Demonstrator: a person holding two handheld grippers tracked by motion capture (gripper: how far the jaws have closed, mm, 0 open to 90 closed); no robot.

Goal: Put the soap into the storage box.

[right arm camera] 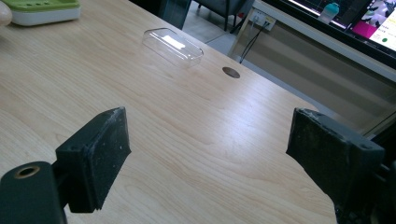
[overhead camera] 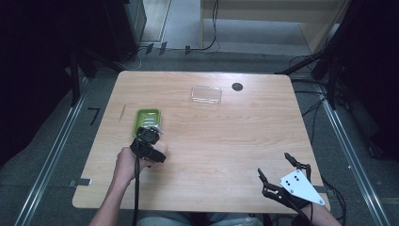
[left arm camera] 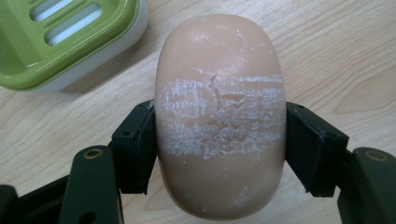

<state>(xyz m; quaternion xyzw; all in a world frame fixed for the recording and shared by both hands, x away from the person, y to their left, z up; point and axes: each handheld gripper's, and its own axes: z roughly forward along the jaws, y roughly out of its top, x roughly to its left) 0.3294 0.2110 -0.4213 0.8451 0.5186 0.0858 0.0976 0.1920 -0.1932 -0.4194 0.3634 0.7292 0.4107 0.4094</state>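
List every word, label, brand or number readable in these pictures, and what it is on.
None can be read.
Soap bar: no stamp or brand, only white scuffing.
Green soap dish: no lettering.
Clear lid: unmarked.
Screen behind the table: its content is too blurred to read.

A pale wooden bench (overhead camera: 211, 141) fills the middle of the frame, standing on grey carpet floor (overhead camera: 61, 136). Metal rails (overhead camera: 51, 155) run along the floor at lower left and right. Black cables (overhead camera: 214, 28) trail across the top, beside a light wooden cabinet (overhead camera: 273, 19) at upper right. The upper corners lie in deep shadow.
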